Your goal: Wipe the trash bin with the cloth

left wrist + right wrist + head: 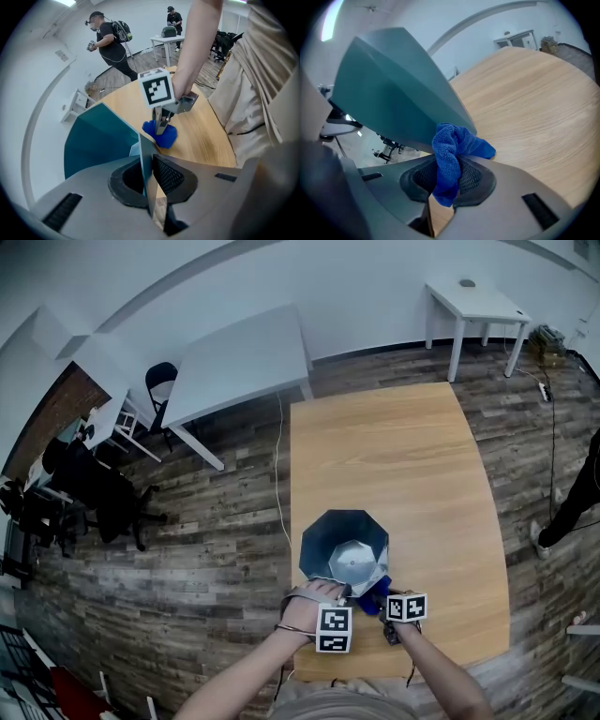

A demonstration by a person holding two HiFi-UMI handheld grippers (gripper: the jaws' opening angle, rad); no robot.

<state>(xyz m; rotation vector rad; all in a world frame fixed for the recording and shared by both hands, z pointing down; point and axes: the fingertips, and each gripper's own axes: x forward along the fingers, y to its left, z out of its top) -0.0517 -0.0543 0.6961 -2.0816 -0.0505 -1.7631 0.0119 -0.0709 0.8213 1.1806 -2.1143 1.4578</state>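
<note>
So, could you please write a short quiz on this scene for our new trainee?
1. True or false: the right tongs are shut on the blue cloth.
2. What do the left tongs grip? A. the wall of the trash bin; B. the cloth; C. nothing.
3. Fill in: the trash bin stands on a wooden ____.
Key: 1 true; 2 A; 3 table.
</note>
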